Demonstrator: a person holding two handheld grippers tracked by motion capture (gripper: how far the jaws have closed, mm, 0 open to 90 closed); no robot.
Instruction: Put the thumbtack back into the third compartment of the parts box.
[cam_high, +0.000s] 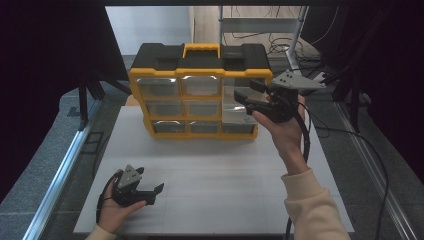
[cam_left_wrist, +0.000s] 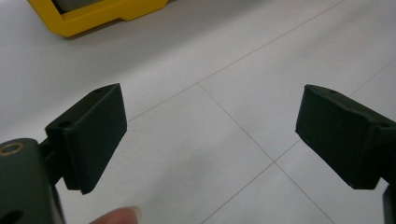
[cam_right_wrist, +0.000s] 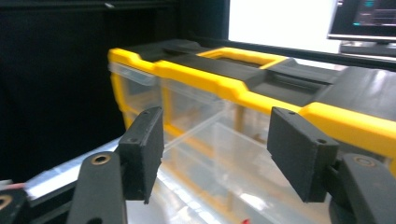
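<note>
your right gripper (cam_high: 248, 96) is up at the right-hand column of the yellow organizer (cam_high: 200, 90), jaws parted about halfway with nothing between them, pointing left along the case front at the clear drawers (cam_high: 238, 102). in the right gripper view the drawer fronts run long and level just past the pads, so the grab turns on lining the jaws up with one drawer's front edge. your left gripper (cam_high: 156, 194) sits well apart, down by the near edge of the white table (cam_high: 225, 175), jaws wide and empty, so the right's the nearer one by far. can't tell what's in the drawers, and whether one's already slid out is hard to make out behind the gripper.
</note>
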